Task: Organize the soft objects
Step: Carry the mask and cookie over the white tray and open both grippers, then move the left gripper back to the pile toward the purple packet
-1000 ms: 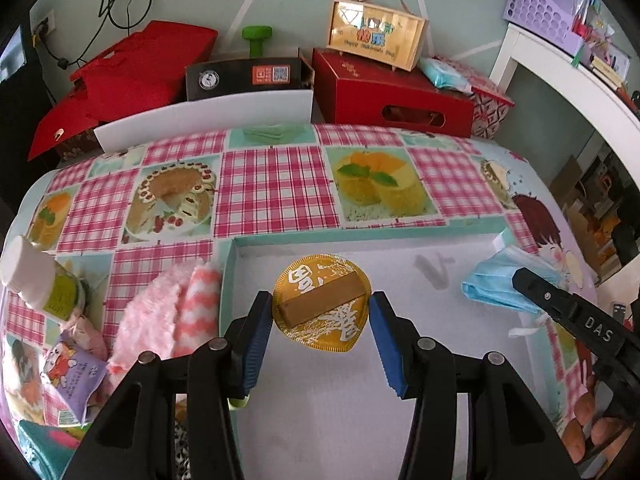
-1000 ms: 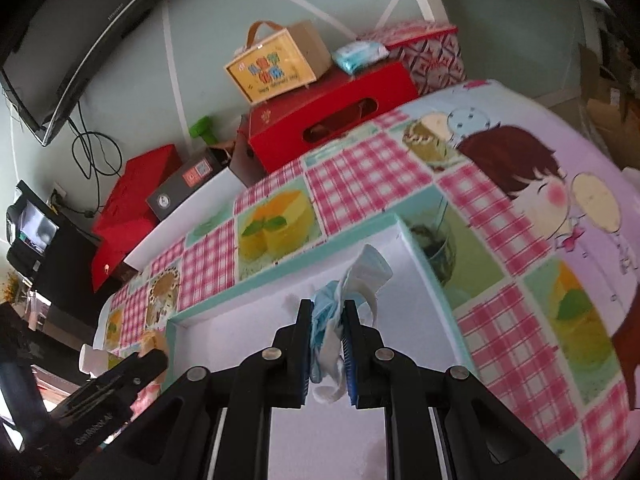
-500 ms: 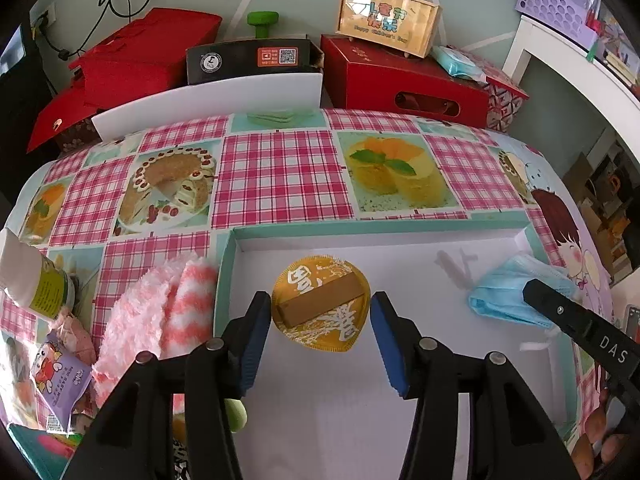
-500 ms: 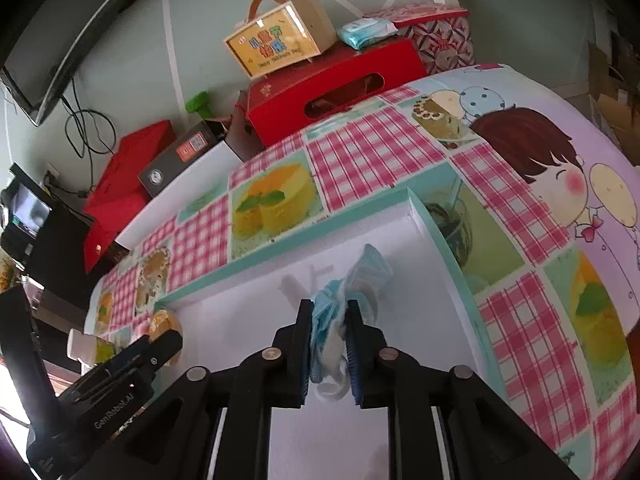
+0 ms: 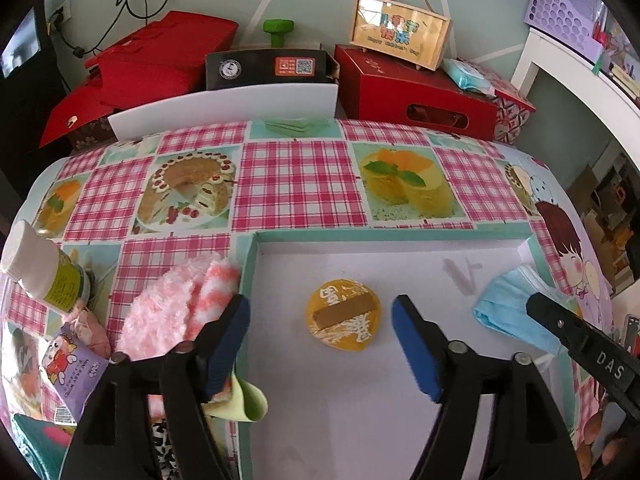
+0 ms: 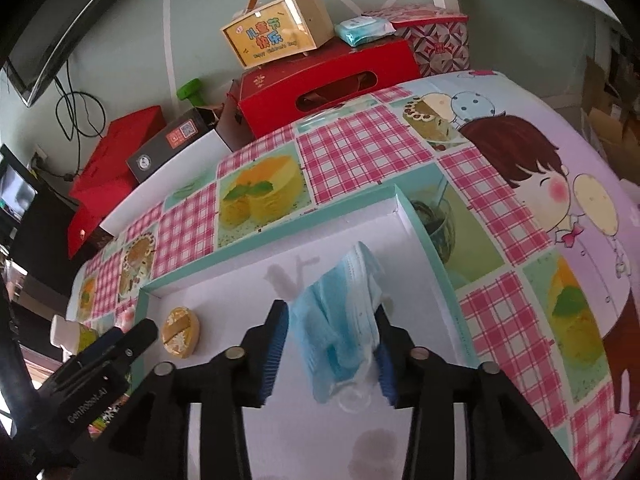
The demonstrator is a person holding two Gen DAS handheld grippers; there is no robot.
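A white tray with a teal rim (image 5: 360, 236) (image 6: 440, 264) lies on the checked tablecloth. A round yellow packet (image 5: 343, 320) (image 6: 180, 332) lies in it. My left gripper (image 5: 320, 344) is open and empty, just short of the packet. A crumpled blue face mask (image 6: 340, 320) (image 5: 512, 308) lies in the tray's right part. My right gripper (image 6: 330, 356) is open, its jaws standing either side of the mask. A fluffy pink cloth (image 5: 176, 308) lies outside the tray's left rim.
Left of the tray are a white-capped bottle (image 5: 44, 272), a purple snack packet (image 5: 74, 372) and a green cloth scrap (image 5: 244, 404). Red boxes (image 5: 416, 88), a black box (image 5: 268, 68) and a yellow gift box (image 5: 400, 32) stand behind the table.
My right gripper has opened and let go of the blue mask, which now lies in the tray. My left gripper has pulled back a little from the yellow packet.
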